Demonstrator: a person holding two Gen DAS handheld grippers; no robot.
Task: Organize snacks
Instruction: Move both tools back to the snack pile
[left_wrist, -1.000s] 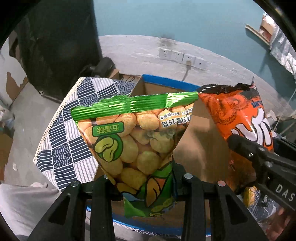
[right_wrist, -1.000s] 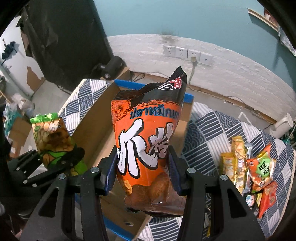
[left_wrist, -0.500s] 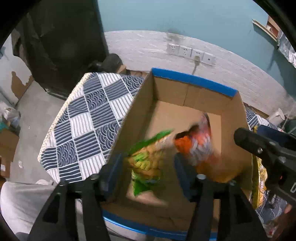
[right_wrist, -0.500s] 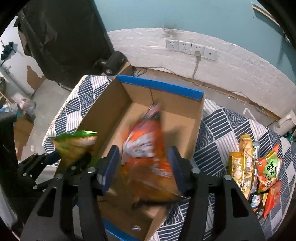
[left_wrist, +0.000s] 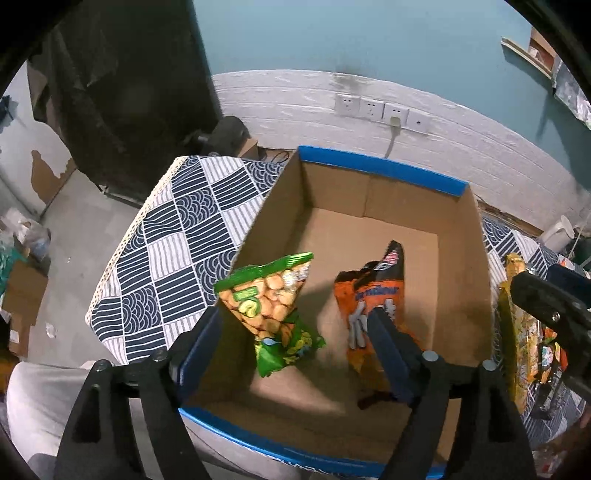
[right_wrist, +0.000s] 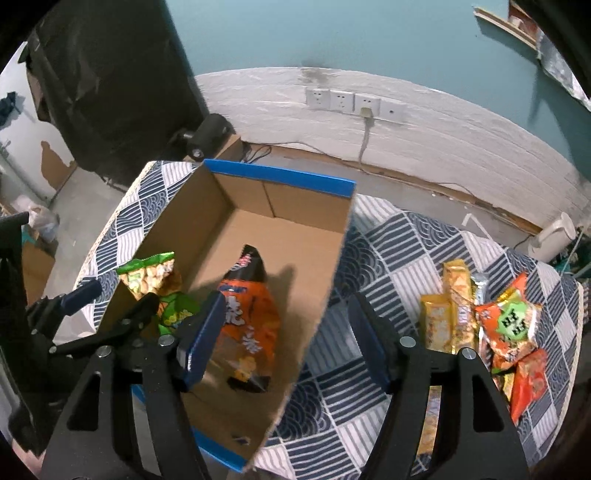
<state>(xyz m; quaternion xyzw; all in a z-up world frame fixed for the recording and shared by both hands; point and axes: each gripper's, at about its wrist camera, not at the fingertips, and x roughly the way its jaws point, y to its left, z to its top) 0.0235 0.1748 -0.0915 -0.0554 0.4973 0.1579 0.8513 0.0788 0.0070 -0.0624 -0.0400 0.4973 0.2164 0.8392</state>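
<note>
Left gripper (left_wrist: 295, 339): jaws apart, holding nothing, above the box.
Right gripper (right_wrist: 288, 336): jaws apart, also holding nothing.
Done: green bag (left_wrist: 271, 314) and orange bag (left_wrist: 373, 306) are inside the cardboard box (left_wrist: 380, 170).
Left: a pile of snack packets (right_wrist: 495, 317) waits on the patterned cloth (right_wrist: 399, 251), right of the box.

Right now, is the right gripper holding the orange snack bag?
No: in the right wrist view the right gripper is open with nothing between its fingers, and the orange snack bag sits inside the cardboard box.
</note>
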